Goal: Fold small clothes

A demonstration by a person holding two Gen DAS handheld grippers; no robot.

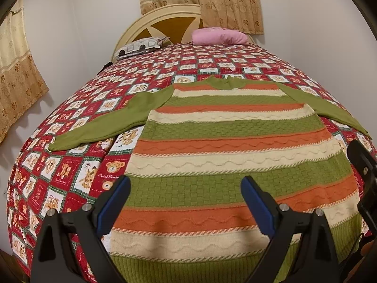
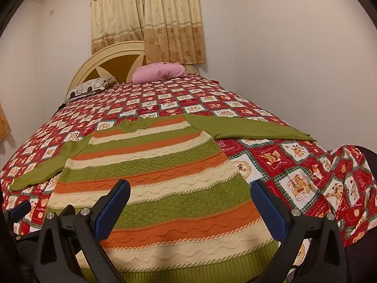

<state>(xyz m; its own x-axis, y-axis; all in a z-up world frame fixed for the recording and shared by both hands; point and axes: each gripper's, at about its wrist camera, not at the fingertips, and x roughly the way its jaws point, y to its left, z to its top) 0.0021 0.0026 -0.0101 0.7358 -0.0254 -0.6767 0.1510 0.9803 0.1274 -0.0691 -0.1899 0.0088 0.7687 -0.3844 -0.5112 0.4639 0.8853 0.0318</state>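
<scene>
A small knitted sweater (image 1: 226, 141) with green, orange and cream stripes lies flat on the bed, hem towards me, collar away. Its plain green sleeves are spread out to the left (image 1: 103, 122) and right (image 2: 254, 127). It also shows in the right wrist view (image 2: 160, 179). My left gripper (image 1: 186, 200) is open and empty above the hem's left part. My right gripper (image 2: 190, 202) is open and empty above the hem's right part. The right gripper's body shows at the right edge of the left wrist view (image 1: 362, 165).
The bed has a red patchwork quilt (image 1: 70, 176) with teddy-bear squares. A pink pillow (image 1: 219, 36) and a patterned pillow (image 1: 141, 46) lie by the cream headboard (image 1: 165, 16). Curtains (image 2: 146, 18) hang behind. The wall is close on the right.
</scene>
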